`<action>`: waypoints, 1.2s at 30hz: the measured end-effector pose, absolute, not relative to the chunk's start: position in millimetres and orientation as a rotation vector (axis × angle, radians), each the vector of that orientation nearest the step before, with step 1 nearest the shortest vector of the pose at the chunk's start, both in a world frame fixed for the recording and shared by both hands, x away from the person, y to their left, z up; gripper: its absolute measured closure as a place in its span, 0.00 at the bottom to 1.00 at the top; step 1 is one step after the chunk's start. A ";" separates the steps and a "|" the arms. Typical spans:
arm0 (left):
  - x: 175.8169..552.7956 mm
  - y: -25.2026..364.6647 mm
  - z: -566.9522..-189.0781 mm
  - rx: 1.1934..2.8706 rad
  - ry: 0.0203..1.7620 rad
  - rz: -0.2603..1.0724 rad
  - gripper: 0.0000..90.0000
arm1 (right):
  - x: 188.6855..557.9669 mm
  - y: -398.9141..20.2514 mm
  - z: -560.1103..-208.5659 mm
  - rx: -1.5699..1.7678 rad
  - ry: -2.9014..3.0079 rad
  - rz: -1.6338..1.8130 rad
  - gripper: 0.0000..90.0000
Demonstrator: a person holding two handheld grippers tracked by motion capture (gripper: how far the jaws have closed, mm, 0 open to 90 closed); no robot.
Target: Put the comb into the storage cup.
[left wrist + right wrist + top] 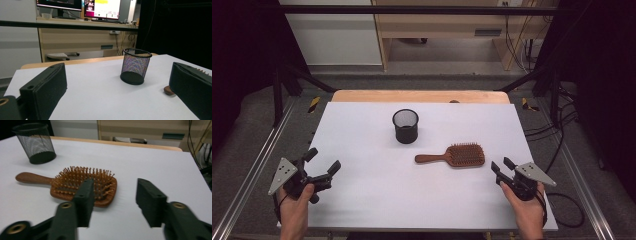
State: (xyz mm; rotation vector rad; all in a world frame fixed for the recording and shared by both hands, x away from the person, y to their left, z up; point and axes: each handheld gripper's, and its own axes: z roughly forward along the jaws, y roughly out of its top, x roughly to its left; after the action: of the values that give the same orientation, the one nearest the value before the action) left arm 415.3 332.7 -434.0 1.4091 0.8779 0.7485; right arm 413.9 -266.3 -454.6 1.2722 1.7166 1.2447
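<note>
Right tongs (500, 169) hover just right of hairbrush (452, 155), jaws half-wide, nothing between them. Brush lies flat on bench (362, 200), bristles up, long axis across bench: head toward right tongs, handle pointing away toward left. Left tongs (321, 162) well apart from brush, jaws wide, empty. Right hand clearly nearer. Mesh cup (405, 126) upright beyond brush handle, near, not touching.

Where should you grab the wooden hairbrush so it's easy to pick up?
Probably by the slim handle of the brown wooden paddle hairbrush. The brush lies flat with its bristles up, and the handle points left toward the black mesh cup. The handle is narrow and smooth, so a gripper coming down from above could close across it. The bristly head is wide and harder to pinch.
</note>
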 end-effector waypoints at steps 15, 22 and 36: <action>414.6 332.6 -435.3 1.423 0.878 0.750 0.02 | 414.9 -263.6 -456.4 1.311 1.759 1.191 1.00; 413.0 333.5 -435.8 1.421 0.885 0.752 0.02 | 423.6 -255.1 -446.5 1.326 1.811 1.128 1.00; 412.7 331.6 -436.3 1.430 0.882 0.742 0.02 | 478.5 -245.9 -445.3 1.424 1.884 1.089 1.00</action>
State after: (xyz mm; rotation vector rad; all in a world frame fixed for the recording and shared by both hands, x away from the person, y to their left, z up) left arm 412.7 331.6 -436.3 1.4299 0.8822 0.7422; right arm 478.5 -245.9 -445.3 1.4235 1.8835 1.0888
